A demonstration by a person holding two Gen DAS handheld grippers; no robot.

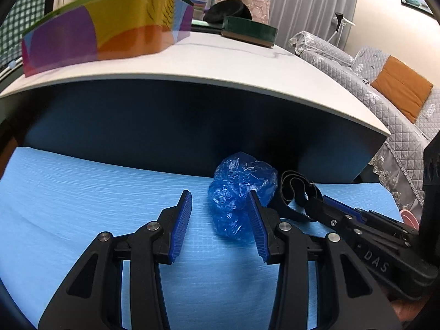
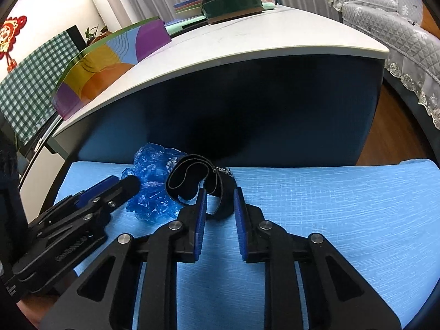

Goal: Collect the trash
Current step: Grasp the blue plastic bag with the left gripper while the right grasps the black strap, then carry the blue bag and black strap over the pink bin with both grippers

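Your left gripper (image 1: 220,203) hangs low over the blue mat (image 1: 82,206) with its fingers (image 1: 183,220) spread wide; the crumpled blue plastic bag (image 1: 242,189) lies on the mat near the right fingertip, touching its inner side, not pinched. Your right gripper (image 2: 220,200) has its fingers (image 2: 202,214) partly open around one end of the black strap (image 2: 192,178), which loops just beside the bag and touches it; whether the pads press the strap you cannot tell. Behind both rises the dark front of the desk (image 1: 247,63), carrying a multicoloured box (image 1: 104,30) and a green tin (image 1: 249,30)
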